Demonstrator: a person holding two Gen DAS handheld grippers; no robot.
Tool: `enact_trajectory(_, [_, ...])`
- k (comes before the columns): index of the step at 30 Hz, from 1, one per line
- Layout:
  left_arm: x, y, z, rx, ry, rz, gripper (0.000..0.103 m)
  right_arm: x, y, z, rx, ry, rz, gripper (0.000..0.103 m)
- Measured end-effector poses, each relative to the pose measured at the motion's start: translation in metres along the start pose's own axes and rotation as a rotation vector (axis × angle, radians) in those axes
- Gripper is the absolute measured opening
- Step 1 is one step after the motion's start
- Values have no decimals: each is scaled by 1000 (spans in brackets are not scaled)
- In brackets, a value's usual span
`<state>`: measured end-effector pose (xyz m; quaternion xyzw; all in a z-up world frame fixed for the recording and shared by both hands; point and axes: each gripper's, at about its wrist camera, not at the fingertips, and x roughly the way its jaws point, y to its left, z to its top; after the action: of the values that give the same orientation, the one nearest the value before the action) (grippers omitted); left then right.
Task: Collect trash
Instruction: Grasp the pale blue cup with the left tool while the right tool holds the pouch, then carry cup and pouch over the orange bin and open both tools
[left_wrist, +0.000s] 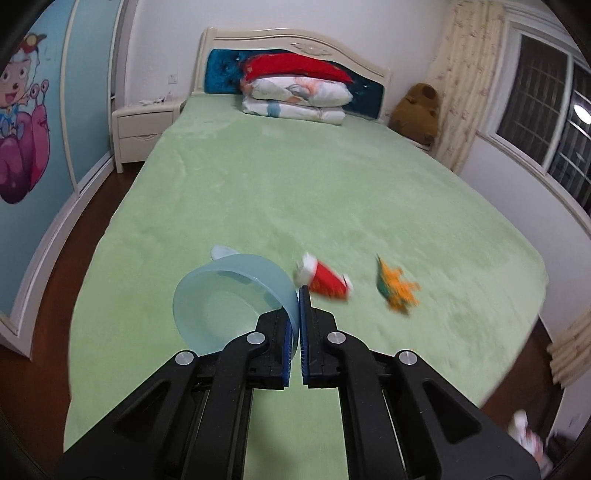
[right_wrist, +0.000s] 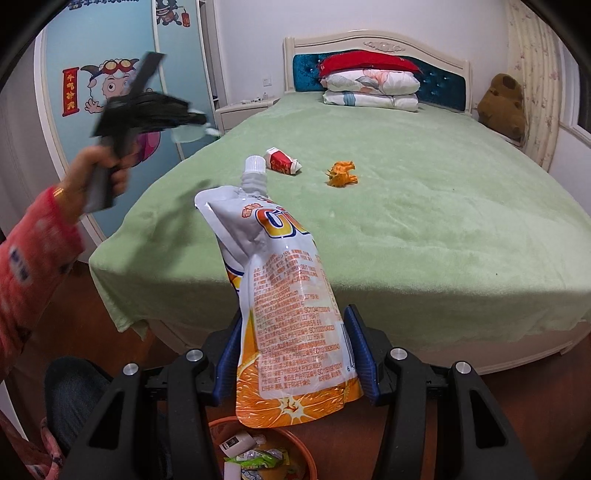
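Note:
My left gripper (left_wrist: 298, 291) is shut on the rim of a translucent blue plastic bowl (left_wrist: 225, 295) and holds it tilted above the green bed. A red and white crumpled carton (left_wrist: 325, 282) and an orange wrapper (left_wrist: 397, 286) lie on the bed just beyond it; both also show in the right wrist view, carton (right_wrist: 282, 161), wrapper (right_wrist: 342, 172). My right gripper (right_wrist: 293, 321) holds an orange juice spout pouch (right_wrist: 284, 295) upright between its blue pads, over an orange bin (right_wrist: 258, 454) with several wrappers inside. The left gripper (right_wrist: 192, 120) appears blurred at upper left there.
The green bed (left_wrist: 295, 184) has stacked pillows (left_wrist: 295, 92) at the headboard. A white nightstand (left_wrist: 144, 125) stands left of it, a brown plush toy (left_wrist: 417, 110) on the right. A cartoon wardrobe (right_wrist: 110, 92) is at left. The floor is dark wood (right_wrist: 480, 398).

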<state>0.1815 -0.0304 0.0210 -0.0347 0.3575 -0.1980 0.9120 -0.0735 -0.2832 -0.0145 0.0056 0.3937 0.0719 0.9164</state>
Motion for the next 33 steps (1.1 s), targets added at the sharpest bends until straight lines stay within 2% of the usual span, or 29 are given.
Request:
enact_trajectory(5, [-46,-18,-70,55,53,-21,3,-4,8,-8,-2,11,7,52])
enact_trajectory(7, [-62,-25,-99,71,52,4,3,-4,12,-13,-3,22,8,52])
enact_trajectory(9, [-71,-30,-121,73,65,4,3,-3,16,-19,-5,31,9,52])
enact_trajectory(13, [-81,-44,-176,86,142,-8,3,-2,21,-32,15,54,19,52])
enact_trajectory(15, [-79,-52,-199,110,182,-8,3,-1,23,-40,21,72,25,52])
enact_trajectory(17, [-75,-60,-227,103,251,-49,3,2,25,-49,27,92,24,52])
enact_trajectory(26, [-48,-87,-307,110,455,-114,3,17,32,-97,57,228,42,52])
enact_trajectory(33, [-22,-87,-361,69,647,-134,3,51,41,-150,92,416,58,52])
